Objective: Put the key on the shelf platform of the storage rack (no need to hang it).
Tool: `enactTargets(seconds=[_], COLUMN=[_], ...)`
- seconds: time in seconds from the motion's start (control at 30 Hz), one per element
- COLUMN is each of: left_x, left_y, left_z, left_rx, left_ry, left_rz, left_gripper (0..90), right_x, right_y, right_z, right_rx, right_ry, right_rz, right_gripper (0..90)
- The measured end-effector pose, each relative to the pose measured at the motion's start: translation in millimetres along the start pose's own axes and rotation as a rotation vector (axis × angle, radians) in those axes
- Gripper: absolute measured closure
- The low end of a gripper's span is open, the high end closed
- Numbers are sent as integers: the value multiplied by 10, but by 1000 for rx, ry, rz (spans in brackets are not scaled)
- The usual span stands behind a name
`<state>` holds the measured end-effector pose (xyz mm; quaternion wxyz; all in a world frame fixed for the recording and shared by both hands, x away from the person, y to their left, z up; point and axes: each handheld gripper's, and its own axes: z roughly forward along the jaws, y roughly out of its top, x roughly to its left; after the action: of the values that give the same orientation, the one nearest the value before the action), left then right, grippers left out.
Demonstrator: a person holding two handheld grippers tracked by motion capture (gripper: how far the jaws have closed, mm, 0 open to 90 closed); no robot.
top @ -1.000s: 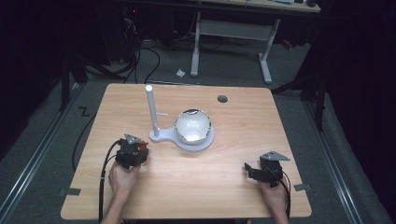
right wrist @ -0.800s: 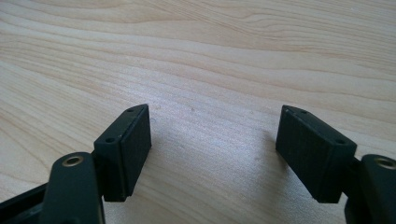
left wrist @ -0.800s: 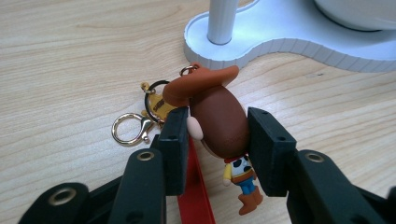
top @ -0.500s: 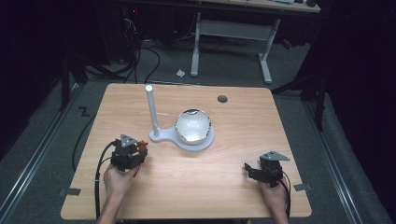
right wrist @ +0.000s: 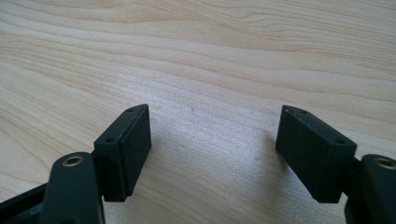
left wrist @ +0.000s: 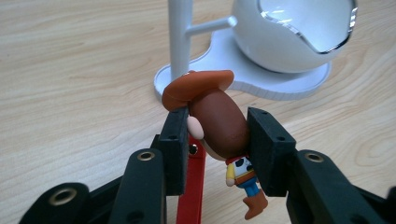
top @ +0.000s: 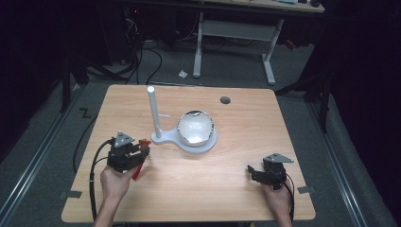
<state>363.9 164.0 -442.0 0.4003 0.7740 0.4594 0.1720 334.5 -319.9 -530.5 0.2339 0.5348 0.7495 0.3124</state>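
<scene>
Left gripper: in the high view, at 8 o'clock on the table; the person's left hand grips its body from below. Jaws are clamped on the head of a cowboy figure.
Cowboy figure: small toy with an orange-brown hat, brown head, yellow-and-spotted torso, blue legs and brown boot. In the left gripper view the head sits between the two black pads, both pressing on it; the hat projects past the pad tips toward 12 o'clock; the body hangs toward 6 o'clock, clear of the wood.
Red strap: flat red piece with a metal rivet, hanging beside the figure along the left-hand pad; in the high view it shows as a red strip below the gripper.
White stand: flat base with an upright post and a short side peg, near the table centre, at 1 o'clock from the left gripper and close to it, not touching.
White bowl: rounded shell with a shiny rim, resting on the wide end of the stand base, at 3 o'clock from the post.
Right gripper: at 4 o'clock on the table, held by the right hand. Jaws stand wide apart with bare wood between them.
Table: light wood top; a dark round hole lies at 1 o'clock, near the far edge.
</scene>
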Motion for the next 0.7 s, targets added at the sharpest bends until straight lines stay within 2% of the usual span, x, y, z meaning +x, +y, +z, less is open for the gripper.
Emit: enactTargets(seconds=[0.27,0.4,0.7], left_x=[-79,-152,-252], left_y=[113,205,362], left_z=[-146,-222,-317], left_rx=[-29,-45,-70], left_ry=[-51,-81,-141], left_rz=[15,41,72], left_gripper=[611,611,612], right_x=[0,-1,-1], right_y=[0,0,0], right_z=[0,0,0], right_rx=[0,-1,0], right_ry=[0,0,0], right_rz=[0,-1,-1], right_gripper=[268,268,269])
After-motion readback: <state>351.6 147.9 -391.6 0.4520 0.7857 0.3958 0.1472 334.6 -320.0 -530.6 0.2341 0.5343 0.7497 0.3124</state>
